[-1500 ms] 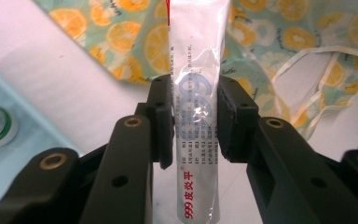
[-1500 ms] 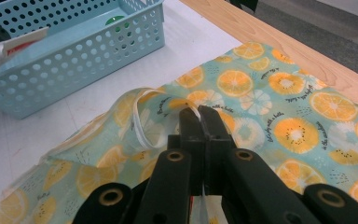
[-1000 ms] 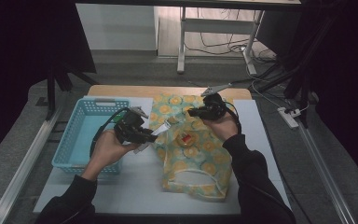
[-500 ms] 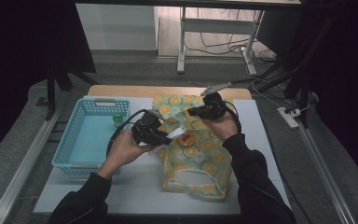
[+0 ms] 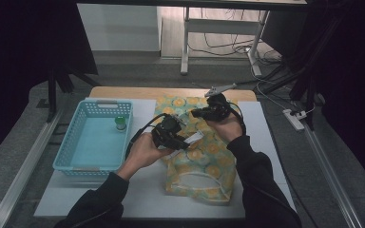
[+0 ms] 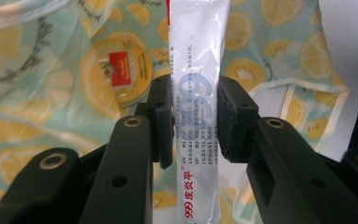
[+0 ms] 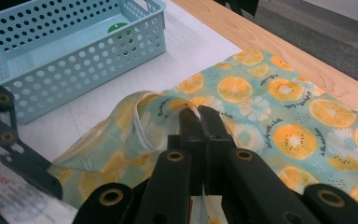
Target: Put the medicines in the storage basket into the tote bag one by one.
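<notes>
Lay white and broad under everything: the surface [image 5: 261,142]. Spread across its middle, a lemon-print fabric bag [image 5: 204,166], translucent, mouth end lifted toward the far side. Stood just to the left, a light blue perforated basket [image 5: 76,152] with 1 small green-lidded jar [image 5: 120,123] inside.

Pinched the bag's white-piped rim [image 7: 142,126] with the right tongs [image 5: 208,112], jaws pressed fully together on the cloth and holding the opening raised. Gripped by the left tongs [image 6: 196,116]: a white ointment tube [image 6: 196,93] with red and blue print, clamped across its middle by both pads, jaws partly closed to the tube's width. Hung above the bag, that tube, near the held mouth, with a round yellow tin [image 6: 116,74] visible through the fabric below.

Judged as the insertion step, the tube not yet inside. Best done by keeping the rim lifted and taut, bringing the tube end-first toward the gap, sliding it low and well past the piping, and only then easing the grip. Risk: catching the tube's crimped end on the rim.
</notes>
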